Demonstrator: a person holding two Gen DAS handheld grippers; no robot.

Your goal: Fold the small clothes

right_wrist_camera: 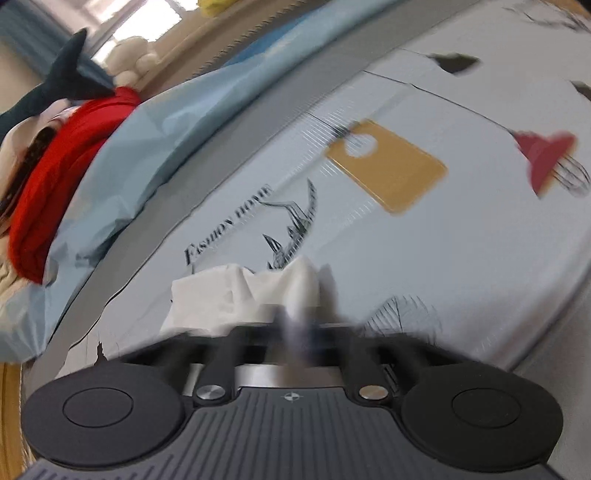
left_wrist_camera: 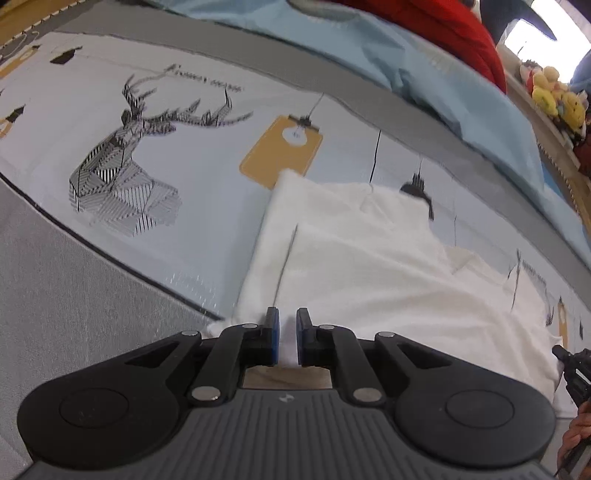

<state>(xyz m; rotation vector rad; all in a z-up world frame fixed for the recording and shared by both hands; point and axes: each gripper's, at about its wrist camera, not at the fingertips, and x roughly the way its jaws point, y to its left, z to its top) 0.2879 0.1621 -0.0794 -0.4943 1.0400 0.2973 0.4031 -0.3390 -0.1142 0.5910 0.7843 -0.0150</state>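
Note:
A small white garment (left_wrist_camera: 369, 266) lies flat on a printed bedsheet (left_wrist_camera: 166, 192). My left gripper (left_wrist_camera: 288, 334) is over its near left edge, blue pads (left_wrist_camera: 275, 332) a narrow gap apart with white cloth between them. In the right wrist view my right gripper (right_wrist_camera: 303, 328) is blurred by motion, its fingers close together at a bunched-up fold of the white garment (right_wrist_camera: 240, 295); the cloth seems pinched and lifted. The right gripper's tip (left_wrist_camera: 570, 365) shows at the left view's right edge.
The sheet carries a deer print (left_wrist_camera: 122, 170) and a yellow tag print (left_wrist_camera: 280, 151). A light blue quilt (left_wrist_camera: 424, 74), a red cloth (left_wrist_camera: 454, 29) and plush toys (left_wrist_camera: 554, 96) lie along the far side. A shark plush (right_wrist_camera: 62, 85) lies beyond the quilt.

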